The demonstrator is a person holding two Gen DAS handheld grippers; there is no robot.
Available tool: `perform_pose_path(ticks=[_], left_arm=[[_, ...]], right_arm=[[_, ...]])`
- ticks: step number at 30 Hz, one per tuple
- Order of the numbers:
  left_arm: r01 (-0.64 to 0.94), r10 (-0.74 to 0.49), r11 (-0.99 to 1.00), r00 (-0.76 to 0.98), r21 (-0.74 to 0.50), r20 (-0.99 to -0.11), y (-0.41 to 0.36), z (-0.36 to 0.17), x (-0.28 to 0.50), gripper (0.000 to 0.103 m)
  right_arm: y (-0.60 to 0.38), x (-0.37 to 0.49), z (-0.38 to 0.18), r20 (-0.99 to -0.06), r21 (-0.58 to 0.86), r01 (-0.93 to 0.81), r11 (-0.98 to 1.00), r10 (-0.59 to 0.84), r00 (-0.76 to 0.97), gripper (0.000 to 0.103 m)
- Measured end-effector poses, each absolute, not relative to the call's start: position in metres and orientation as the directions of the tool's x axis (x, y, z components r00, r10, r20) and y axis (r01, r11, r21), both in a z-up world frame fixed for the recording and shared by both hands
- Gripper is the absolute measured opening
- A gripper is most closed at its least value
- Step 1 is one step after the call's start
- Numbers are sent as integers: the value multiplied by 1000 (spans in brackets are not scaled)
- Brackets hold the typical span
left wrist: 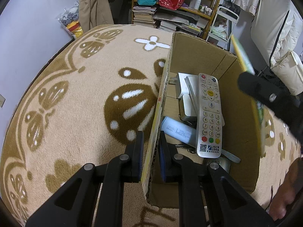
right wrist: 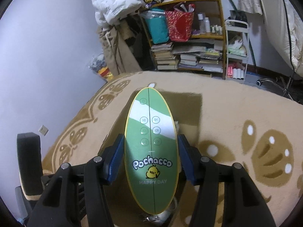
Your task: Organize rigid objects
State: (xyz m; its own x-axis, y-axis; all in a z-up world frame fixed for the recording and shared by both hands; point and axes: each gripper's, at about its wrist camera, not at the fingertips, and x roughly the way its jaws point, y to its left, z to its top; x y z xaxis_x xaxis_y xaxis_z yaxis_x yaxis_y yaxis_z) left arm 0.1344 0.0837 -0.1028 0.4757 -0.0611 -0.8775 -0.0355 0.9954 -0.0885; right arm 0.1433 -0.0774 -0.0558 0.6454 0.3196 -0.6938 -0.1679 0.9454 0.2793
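The right tool is clenching the green device, long axis pointing ahead over the cardboard box mid-frame, whose left wall the left tool is pinching.

This is a lived-in room of a home, likely a bedroom or spare room used for storage. A plush beige rug with brown patterns covers the near surface. At the far side stands a wooden shelf crammed with stacked books, a red bag, a teal bag and small bottles. A white puffy coat and a tan coat hang at the far left by a plain wall with an outlet. A white cart stands right of the shelf.
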Motion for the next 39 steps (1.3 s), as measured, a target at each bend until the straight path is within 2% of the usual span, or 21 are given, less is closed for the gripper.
perform_pose_path(ticks=[9,21,29,30,31,33,39], left_arm=[[-35,-64,995,475,-92,-878,83,-103,134,15],[-36,-61,995,473,-88,-879,83,-105,133,15],[-37,-46,997,477,-73,-878,82,-105,131,15],[-36,-42,997,479,-67,-877,81,-104,130,15],[-33,-34,998,478,-57,-877,79,-104,130,15],[-27,-19,999,481,-36,-877,77,-102,129,15],[-5,16,1000,517,16,-856,69,-87,121,16]], right_arm=[[-70,141,-77,-728,303,-178,936,348,590,60],[-83,137,-83,-724,358,-146,922,373,580,61],[-90,136,-71,-704,374,-143,917,381,600,67],[-91,134,-67,-699,375,-149,915,385,603,69],[-92,133,-65,-696,377,-153,914,388,604,76],[-95,130,-61,-690,378,-148,914,385,613,85],[-110,122,-50,-688,369,-121,921,359,631,99]])
